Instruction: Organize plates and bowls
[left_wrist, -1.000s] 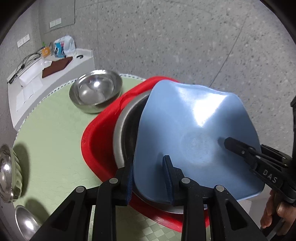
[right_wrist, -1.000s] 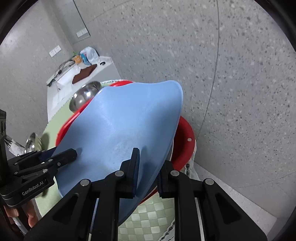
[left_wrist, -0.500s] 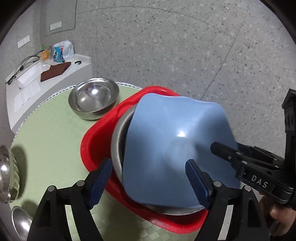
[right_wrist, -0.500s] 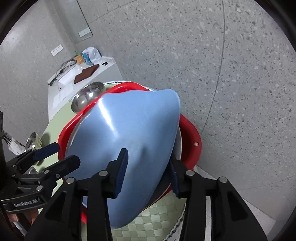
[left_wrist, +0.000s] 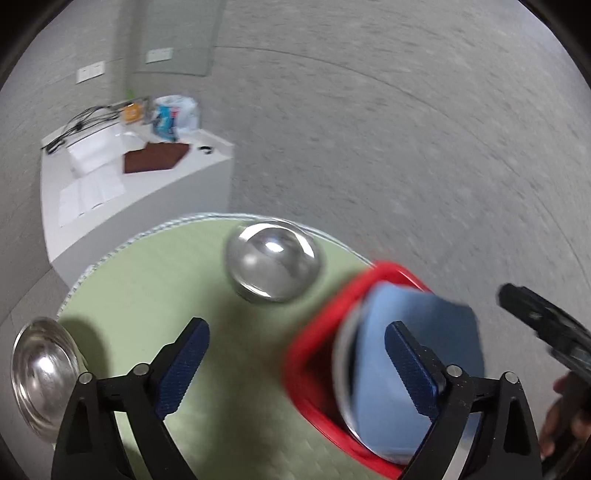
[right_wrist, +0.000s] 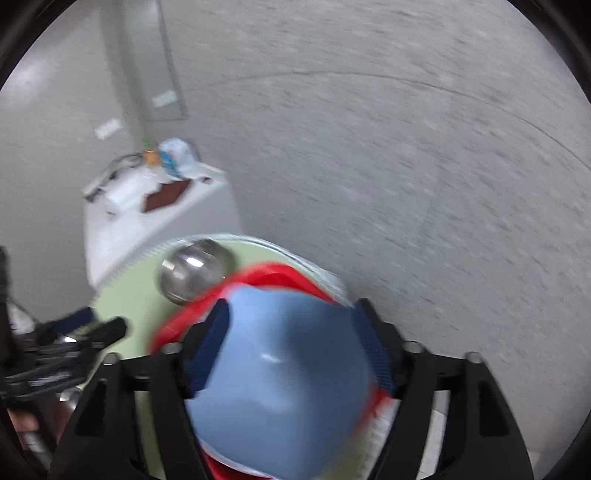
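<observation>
blue plate (right_wrist: 280, 387) blurred, red basin (left_wrist: 314, 369) cropped

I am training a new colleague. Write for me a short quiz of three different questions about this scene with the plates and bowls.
1. True or false: the left gripper has its jaws closed on the blue plate.
2. Multiple choice: the blue plate lies in (A) the red basin, (B) the steel bowl on the green tablecloth, (C) the white side counter.
3. Fill in: the jaws of the right gripper are ____, with the blue plate seen between them.

Key: 1 false, the jaws stand wide apart; 2 A; 3 open.
</observation>
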